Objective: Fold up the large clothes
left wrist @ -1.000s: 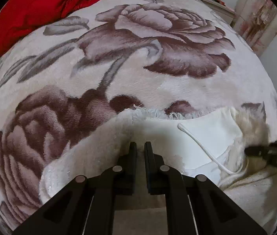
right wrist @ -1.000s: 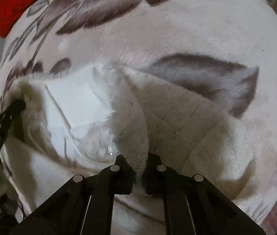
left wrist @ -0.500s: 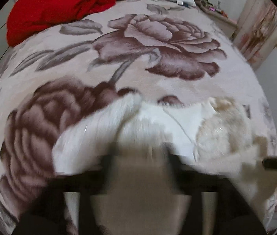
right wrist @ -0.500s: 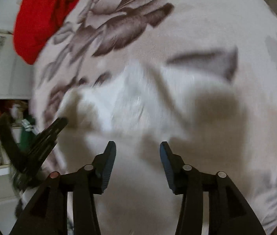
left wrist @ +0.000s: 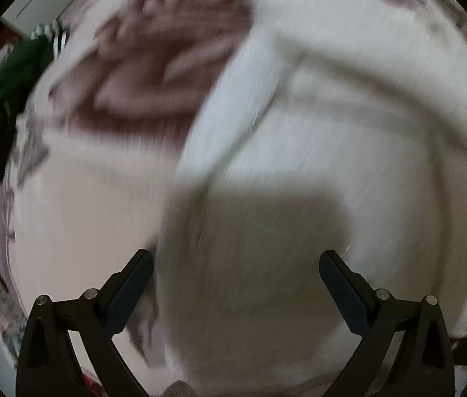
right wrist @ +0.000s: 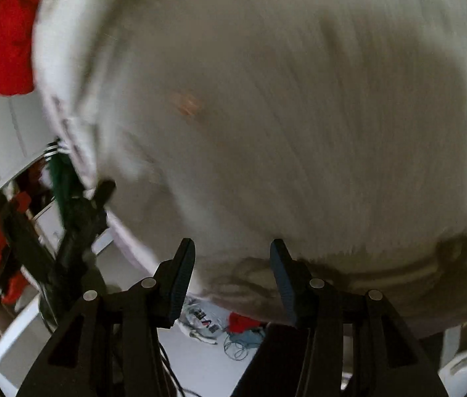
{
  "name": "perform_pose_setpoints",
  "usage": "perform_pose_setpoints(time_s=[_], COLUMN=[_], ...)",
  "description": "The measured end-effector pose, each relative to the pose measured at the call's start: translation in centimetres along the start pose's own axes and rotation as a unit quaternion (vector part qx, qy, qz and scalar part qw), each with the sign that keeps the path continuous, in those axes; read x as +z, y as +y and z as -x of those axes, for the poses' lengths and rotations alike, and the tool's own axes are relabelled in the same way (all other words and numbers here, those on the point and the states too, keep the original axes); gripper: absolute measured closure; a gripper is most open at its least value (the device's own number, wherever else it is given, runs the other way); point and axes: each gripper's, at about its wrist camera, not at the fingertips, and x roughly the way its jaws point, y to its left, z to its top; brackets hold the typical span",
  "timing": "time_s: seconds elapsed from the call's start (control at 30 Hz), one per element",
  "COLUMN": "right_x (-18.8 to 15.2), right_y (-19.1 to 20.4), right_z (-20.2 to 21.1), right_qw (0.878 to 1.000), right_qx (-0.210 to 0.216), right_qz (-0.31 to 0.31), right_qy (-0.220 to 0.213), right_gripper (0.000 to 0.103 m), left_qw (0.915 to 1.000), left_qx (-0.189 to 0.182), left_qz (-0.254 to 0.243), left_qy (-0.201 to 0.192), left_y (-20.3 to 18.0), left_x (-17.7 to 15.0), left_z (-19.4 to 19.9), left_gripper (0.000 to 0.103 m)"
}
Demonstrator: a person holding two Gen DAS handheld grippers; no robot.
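Blurred by motion, a bed covered by a rose-patterned blanket fills both views. On it lies the white fluffy garment, taking up the centre and right of the left wrist frame and most of the right wrist frame. The left claw, at the bottom of its frame, has just been opening and stands spread wide above the garment, pinching nothing. The right claw, at the bottom of its frame, is half spread over the garment's lower edge, gripping nothing. A red cloth sits at the upper left. A green item hangs at the left edge.
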Motion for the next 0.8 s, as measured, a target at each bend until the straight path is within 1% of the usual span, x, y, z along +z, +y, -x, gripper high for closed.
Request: perform_pose_setpoints(time_s=[0.07, 0.13, 0.2, 0.3, 0.37, 0.47, 0.5, 0.57, 0.6, 0.7, 0.8], right_x=[-0.6, -0.9, -0.8, -1.1, -0.4, -0.1, -0.1, -0.5, -0.8, -2.5, -4.9], right_y=[-0.7, -1.0, -0.9, -1.2, 0.1, 0.6, 0.8, 1.3, 1.6, 2.6, 3.5], right_z=[-1.1, -1.7, -2.4, -2.7, -3.7, -3.4, -3.4, -3.5, -3.5, -3.4, -3.5], right_qw=[1.000, 0.999, 0.997, 0.995, 0.993, 0.988, 0.987, 0.983, 0.982, 0.977, 0.975], right_qx=[0.004, 0.000, 0.001, -0.002, 0.000, 0.004, 0.001, -0.022, -0.024, -0.046, -0.065], right_qz=[-0.015, -0.024, -0.040, -0.056, -0.064, -0.087, -0.093, -0.096, -0.094, -0.081, -0.074], right_qy=[-0.017, -0.041, -0.059, -0.084, -0.097, -0.124, -0.133, -0.156, -0.163, -0.190, -0.199], right_gripper=[0.053, 0.053, 0.053, 0.053, 0.053, 0.054, 0.056, 0.077, 0.093, 0.095, 0.096], left_qw=[0.9999, 0.9995, 0.9989, 0.9981, 0.9974, 0.9962, 0.9959, 0.9955, 0.9955, 0.9953, 0.9953], left_qx=[-0.002, -0.026, -0.039, -0.054, -0.065, -0.082, -0.086, -0.090, -0.090, -0.095, -0.096], left_qz=[0.008, 0.020, 0.026, 0.028, 0.030, 0.029, 0.027, 0.025, 0.023, 0.018, 0.012], left_qy=[0.011, 0.003, -0.005, -0.007, -0.007, -0.011, -0.013, -0.014, -0.014, -0.009, -0.004], left_y=[0.6, 1.0, 1.2, 1.4, 1.6, 2.2, 2.4, 2.6, 2.6, 3.1, 3.9], left_x=[-1.5, -2.1, -2.1, -1.7, -1.5, -1.5, -1.4, -1.3, -1.3, -1.3, -1.3], left_z=[-2.0, -3.0, -3.4, -4.0, -4.4, -4.9, -5.1, -5.2, -5.2, -5.1, -4.7], left_gripper=[0.000, 0.000, 0.000, 0.000, 0.000, 0.000, 0.000, 0.000, 0.000, 0.000, 0.000])
